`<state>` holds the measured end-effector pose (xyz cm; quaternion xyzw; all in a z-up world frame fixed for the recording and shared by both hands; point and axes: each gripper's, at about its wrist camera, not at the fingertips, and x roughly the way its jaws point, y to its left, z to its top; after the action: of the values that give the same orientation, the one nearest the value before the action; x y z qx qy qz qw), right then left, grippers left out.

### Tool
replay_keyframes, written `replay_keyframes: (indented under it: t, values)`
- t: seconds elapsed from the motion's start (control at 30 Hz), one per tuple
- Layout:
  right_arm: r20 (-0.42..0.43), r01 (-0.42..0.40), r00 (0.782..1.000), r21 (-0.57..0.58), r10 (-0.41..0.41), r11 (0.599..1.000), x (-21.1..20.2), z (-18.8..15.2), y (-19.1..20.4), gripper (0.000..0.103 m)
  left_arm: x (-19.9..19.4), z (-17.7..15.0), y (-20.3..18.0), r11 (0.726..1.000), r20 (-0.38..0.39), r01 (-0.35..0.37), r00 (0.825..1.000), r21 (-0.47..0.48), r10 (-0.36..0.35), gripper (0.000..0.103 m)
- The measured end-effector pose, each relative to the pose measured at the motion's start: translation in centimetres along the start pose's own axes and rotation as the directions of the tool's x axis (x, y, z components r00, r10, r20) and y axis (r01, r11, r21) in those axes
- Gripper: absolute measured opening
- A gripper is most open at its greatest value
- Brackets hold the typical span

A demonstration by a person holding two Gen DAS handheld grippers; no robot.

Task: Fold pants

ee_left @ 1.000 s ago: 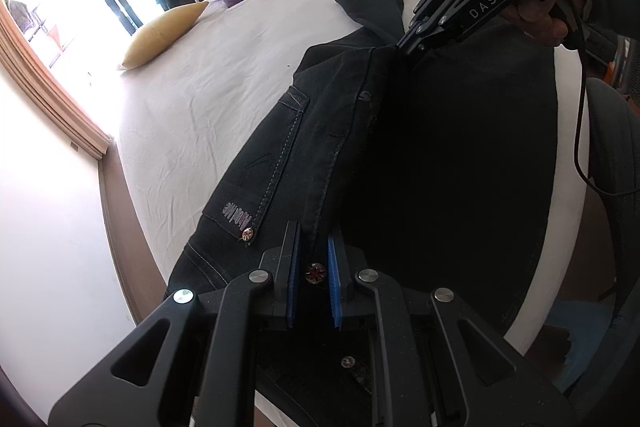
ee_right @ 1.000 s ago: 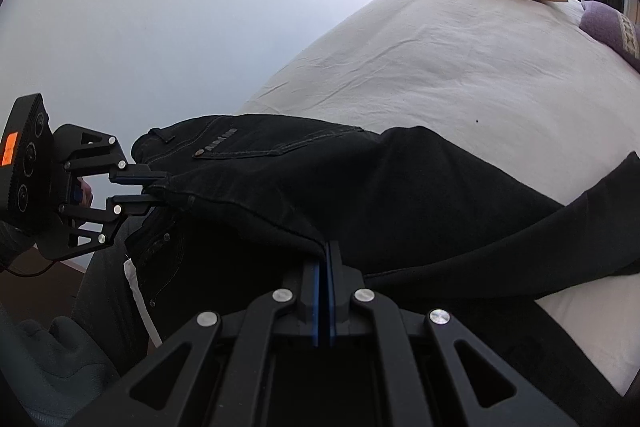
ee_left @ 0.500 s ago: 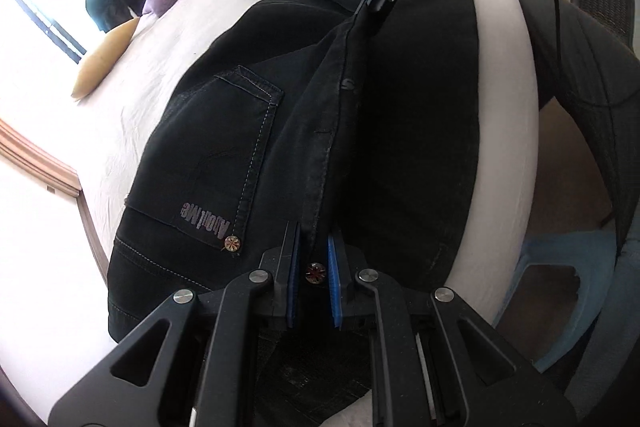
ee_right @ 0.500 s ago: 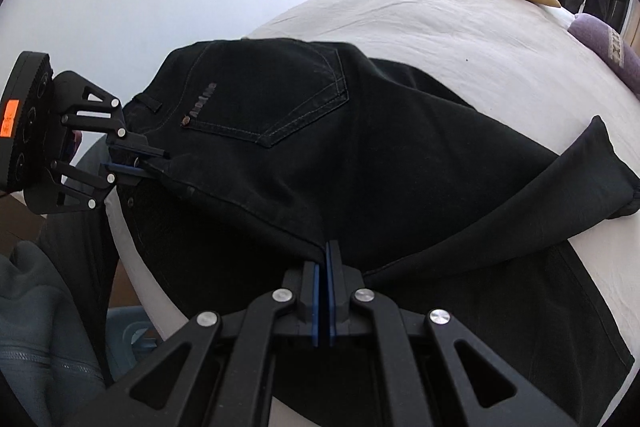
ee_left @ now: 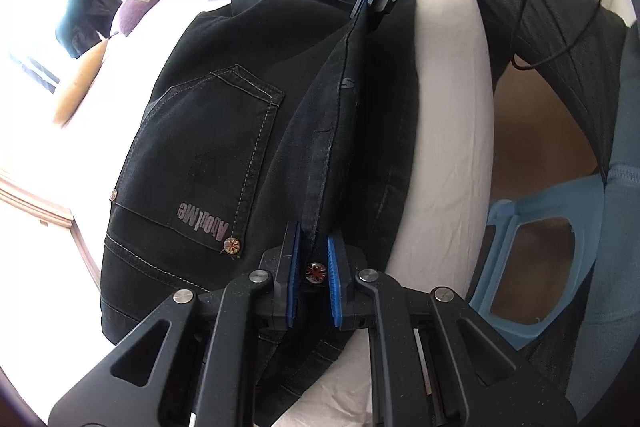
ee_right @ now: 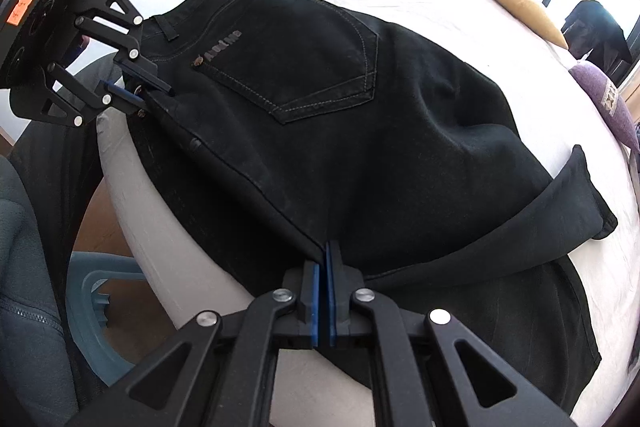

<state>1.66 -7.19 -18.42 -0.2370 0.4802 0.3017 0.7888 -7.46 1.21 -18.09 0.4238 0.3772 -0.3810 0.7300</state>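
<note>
Black jeans (ee_left: 248,115), folded lengthwise, back pocket (ee_left: 208,155) up, lying along the near edge of the white bed (ee_left: 440,147); one leg end doubled back toward the bed's middle. My left gripper (ee_left: 311,273) is clamped on the waistband end by a metal button (ee_left: 316,271). My right gripper (ee_right: 322,267) is pinched tight on the folded edge farther down the leg, the seam stretched straight between the two. Yellow pillow (ee_right: 524,11) and purple pillow (ee_right: 604,99) toward the far side of the bed. Light blue plastic stool (ee_left: 532,251) on the floor beside the bed's edge.
</note>
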Motion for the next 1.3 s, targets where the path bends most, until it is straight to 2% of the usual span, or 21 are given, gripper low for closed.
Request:
replay_keyframes:
  t: [0.2, 0.43, 0.67, 0.83, 0.97, 1.07, 1.23, 1.27, 1.3]
  values:
    - [-0.018, 0.008, 1.000, -0.039, -0.009, 0.999, 0.5, -0.5, 1.2, 0.003, 0.1, -0.1, -0.6, 1.000, 0.001, 0.030, 1.000, 0.009, -0.030, 0.011]
    - [-0.030, 0.024, 0.999, -0.045, -0.025, 0.999, 1.5, 0.3, 1.7, 0.004, 0.3, -0.1, 0.6, 0.999, 0.004, 0.037, 0.999, 0.027, -0.037, 0.011]
    - [-0.035, 0.011, 0.999, -0.016, -0.012, 1.000, 1.7, -0.3, 2.0, 0.004, 0.4, -1.1, 0.3, 0.999, 0.003, 0.045, 0.999, 0.031, -0.045, 0.011]
    - [-0.033, 0.005, 0.999, 0.014, -0.004, 1.000, 2.4, -0.1, 1.3, 0.004, 1.4, -1.5, 0.7, 0.999, 0.002, 0.051, 0.999, -0.005, -0.051, 0.012]
    - [-0.036, -0.001, 0.999, 0.029, 0.002, 1.000, 2.3, 0.2, 0.8, 0.005, 1.5, -1.8, 0.6, 1.000, 0.021, 0.028, 0.999, -0.005, -0.028, 0.013]
    - [-0.029, -0.008, 1.000, 0.057, 0.010, 0.998, 1.6, -0.3, 0.8, 0.010, 1.2, -1.6, 0.8, 0.999, 0.009, 0.038, 0.999, -0.023, -0.038, 0.015]
    - [-0.007, -0.069, 0.997, 0.156, 0.071, 0.985, 1.7, -0.6, -0.9, 0.016, -0.8, -1.7, 2.2, 0.992, -0.081, 0.100, 0.991, -0.073, -0.106, 0.024]
    - [-0.001, -0.079, 0.997, 0.181, 0.080, 0.980, 1.4, -0.6, -1.4, 0.019, -1.5, -1.7, 2.5, 0.992, -0.095, 0.101, 0.990, -0.075, -0.108, 0.024]
    - [0.012, -0.083, 0.997, 0.203, 0.083, 0.976, 1.0, -0.6, -1.7, 0.028, -2.2, -1.8, 2.9, 0.991, -0.102, 0.104, 0.988, -0.080, -0.112, 0.024]
